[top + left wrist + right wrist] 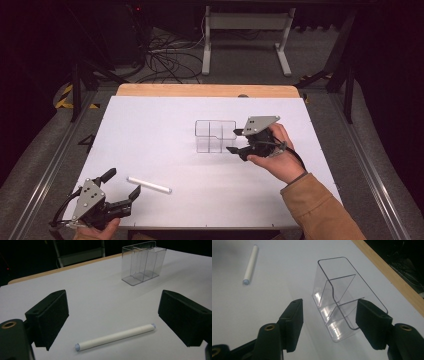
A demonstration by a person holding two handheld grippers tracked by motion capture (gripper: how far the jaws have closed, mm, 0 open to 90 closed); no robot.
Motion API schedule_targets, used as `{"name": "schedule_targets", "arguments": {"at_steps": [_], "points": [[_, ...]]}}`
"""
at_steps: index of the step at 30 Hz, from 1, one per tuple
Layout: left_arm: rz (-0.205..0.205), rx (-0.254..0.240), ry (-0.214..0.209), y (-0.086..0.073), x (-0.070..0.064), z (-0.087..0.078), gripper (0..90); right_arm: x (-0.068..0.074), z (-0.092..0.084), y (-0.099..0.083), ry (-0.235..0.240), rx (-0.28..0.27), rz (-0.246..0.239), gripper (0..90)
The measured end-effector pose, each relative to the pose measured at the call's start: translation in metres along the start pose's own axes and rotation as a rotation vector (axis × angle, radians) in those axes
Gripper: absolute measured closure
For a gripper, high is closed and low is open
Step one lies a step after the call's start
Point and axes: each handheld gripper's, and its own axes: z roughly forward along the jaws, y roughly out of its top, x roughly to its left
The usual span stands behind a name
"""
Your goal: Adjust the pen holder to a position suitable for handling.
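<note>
The left gripper (121, 184) rests low with fingers (48, 317) wide apart, while the right gripper (234, 141) hovers with fingers (293, 322) parted.

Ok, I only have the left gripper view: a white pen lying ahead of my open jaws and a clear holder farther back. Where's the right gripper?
Observer: In the high view the right gripper is at the right end of the clear holder, with its jaws pointing at it.
Operator: Is it gripping the holder?
Observer: Its jaws stand open in the right gripper view. One is clear of the wall and the other overlaps the holder's edge; I can't tell if it touches.
Operator: And where am I on the table?
Observer: The left gripper is at the near left corner of the white table.
</note>
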Motion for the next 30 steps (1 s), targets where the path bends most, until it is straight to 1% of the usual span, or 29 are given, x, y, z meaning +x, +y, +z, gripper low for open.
{"name": "schedule_targets", "arguments": {"at_steps": [4,6,9,17,18,21,22,24,26,28,30], "points": [[0.002,-0.001,0.001,0.0,0.0,0.0,10.4,-0.003,0.007,0.006,0.016,0.009,0.0,39.2],[0.0,0.0,-0.001,0.0,0.0,0.0,10.4,-0.004,0.008,0.007,0.017,0.015,-0.006,39.2],[0.001,0.0,-0.001,0.0,0.0,0.0,10.4,-0.008,0.016,0.011,0.021,0.037,-0.014,39.4],[0.0,0.0,-0.003,0.0,0.001,0.0,10.4,-0.013,0.028,0.017,0.023,0.067,-0.021,39.5],[0.0,-0.002,-0.001,0.0,0.001,0.0,10.4,-0.014,0.032,0.018,0.026,0.079,-0.026,39.8],[-0.002,0.0,-0.001,0.0,0.001,0.0,10.4,-0.014,0.035,0.019,0.029,0.09,-0.037,40.4],[-0.002,0.001,-0.001,0.0,0.001,0.0,10.4,-0.015,0.039,0.021,0.035,0.107,-0.051,40.9],[0.0,0.005,-0.001,0.0,0.001,0.0,10.4,-0.015,0.041,0.022,0.036,0.112,-0.057,41.5],[-0.001,0.003,-0.002,0.0,0.001,0.0,10.4,-0.017,0.047,0.023,0.043,0.139,-0.076,43.4],[0.002,0.004,-0.001,0.0,0.001,0.0,10.4,-0.017,0.049,0.024,0.043,0.143,-0.073,44.7],[0.0,0.003,-0.001,0.0,0.001,0.0,10.4,-0.018,0.054,0.025,0.042,0.165,-0.086,47.1]]}}
